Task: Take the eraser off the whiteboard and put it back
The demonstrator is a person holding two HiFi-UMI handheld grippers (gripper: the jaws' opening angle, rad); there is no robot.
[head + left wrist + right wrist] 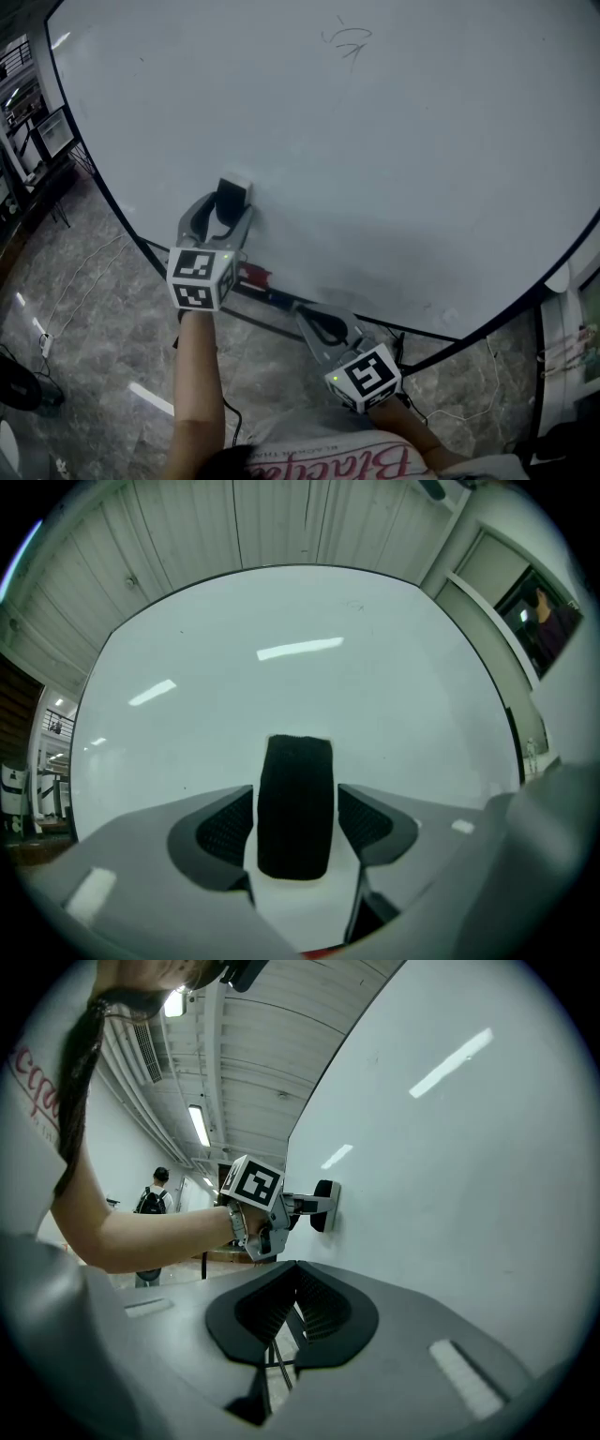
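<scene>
Right gripper [293,1283] sits nearest, clenched on nothing. Small red object [255,275] under the board is too blurred to name. Black eraser [295,803] stands upright on the whiteboard [403,169], between the released left gripper [230,208], whose pads are just clear. Faint scribble [349,39] up top.

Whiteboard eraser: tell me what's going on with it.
A person holds a gripper in each hand at the whiteboard. The left gripper has its jaws either side of the black eraser on the board, with narrow gaps showing, so they are not pressing it. The right gripper is shut and empty, lower down near the board's bottom edge.
</scene>
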